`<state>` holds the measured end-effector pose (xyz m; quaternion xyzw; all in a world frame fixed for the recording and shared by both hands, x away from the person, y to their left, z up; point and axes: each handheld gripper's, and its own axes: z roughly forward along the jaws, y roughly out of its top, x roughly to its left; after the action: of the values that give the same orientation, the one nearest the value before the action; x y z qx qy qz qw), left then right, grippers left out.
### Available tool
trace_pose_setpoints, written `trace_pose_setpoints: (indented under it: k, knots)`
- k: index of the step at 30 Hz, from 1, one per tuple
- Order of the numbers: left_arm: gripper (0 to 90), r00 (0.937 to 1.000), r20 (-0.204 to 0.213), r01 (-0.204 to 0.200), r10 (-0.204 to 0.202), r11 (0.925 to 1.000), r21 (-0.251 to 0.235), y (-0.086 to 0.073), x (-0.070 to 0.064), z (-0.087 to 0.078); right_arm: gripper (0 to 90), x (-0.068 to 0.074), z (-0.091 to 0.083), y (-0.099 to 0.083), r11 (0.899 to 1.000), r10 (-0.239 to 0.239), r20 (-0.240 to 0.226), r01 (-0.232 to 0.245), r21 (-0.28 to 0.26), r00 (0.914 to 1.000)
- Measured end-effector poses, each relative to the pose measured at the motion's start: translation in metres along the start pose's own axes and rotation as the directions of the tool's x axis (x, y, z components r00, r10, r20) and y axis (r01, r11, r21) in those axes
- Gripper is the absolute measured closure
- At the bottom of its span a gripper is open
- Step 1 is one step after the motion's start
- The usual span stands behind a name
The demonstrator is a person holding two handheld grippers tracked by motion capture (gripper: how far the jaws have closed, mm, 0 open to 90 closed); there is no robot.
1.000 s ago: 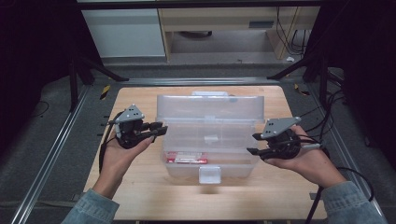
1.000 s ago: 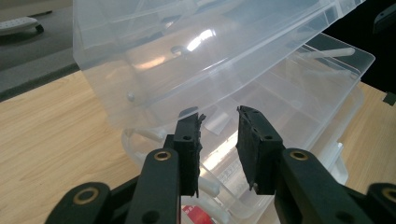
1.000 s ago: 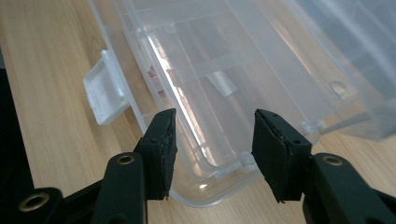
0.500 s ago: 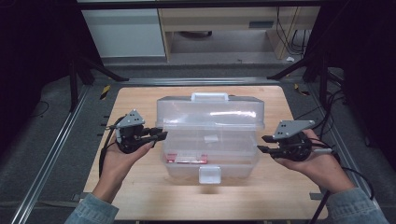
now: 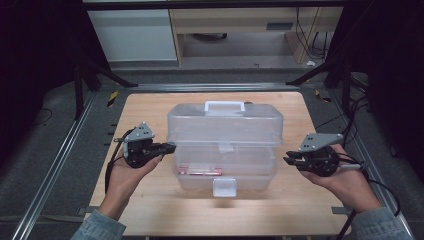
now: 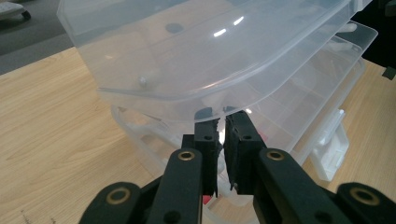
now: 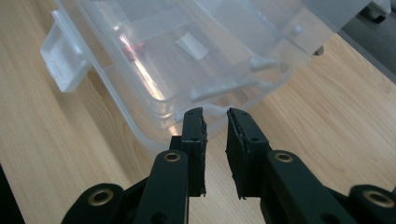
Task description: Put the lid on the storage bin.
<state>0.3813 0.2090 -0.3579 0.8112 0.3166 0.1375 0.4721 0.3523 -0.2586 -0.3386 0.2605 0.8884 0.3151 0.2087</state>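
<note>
Both hands have drawn nearer the person: left tool, nearly pressed together, touches the clear plastic hinged toolbox; right tool, slightly spread, sits just beside it.

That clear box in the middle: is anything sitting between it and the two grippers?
Nothing visible does. The left gripper has its tips right at the left end of the box, under the raised lid. The right gripper is a short way off the right end, with bare table between.
</note>
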Motion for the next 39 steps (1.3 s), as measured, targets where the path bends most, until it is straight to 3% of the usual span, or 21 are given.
trace_pose_setpoints:
  k: [4, 6, 18, 29, 39]
  knots:
    - [84.8, 1.0, -0.001, 0.001, -0.001, 1.0, -0.006, -0.005, 0.001, -0.001, 77.6, 0.0, 0.003, -0.011, 1.0, 0.028, 0.007, -0.028, 0.003, 0.9996]
    - [84.9, 0.9997, -0.02, 0.009, -0.009, 1.0, -0.002, -0.009, 0.001, -0.004, 77.6, 0.0, 0.003, -0.016, 0.999, 0.038, 0.009, -0.038, 0.006, 0.9993]
    - [85.0, 0.999, -0.012, 0.043, -0.043, 0.9991, -0.006, -0.027, 0.004, -0.002, 77.3, -0.001, 0.004, -0.036, 0.997, 0.074, 0.015, -0.074, 0.015, 0.9972]
    - [84.9, 0.9984, -0.009, 0.056, -0.056, 0.9984, 0.001, -0.036, 0.004, 0.001, 76.6, -0.001, 0.007, -0.042, 0.996, 0.081, 0.012, -0.081, 0.024, 0.9967]
    - [84.9, 0.9985, -0.012, 0.054, -0.054, 0.9977, 0.04, -0.049, 0.003, 0.006, 75.5, 0.0, 0.01, -0.048, 0.995, 0.091, 0.007, -0.091, 0.035, 0.9958]
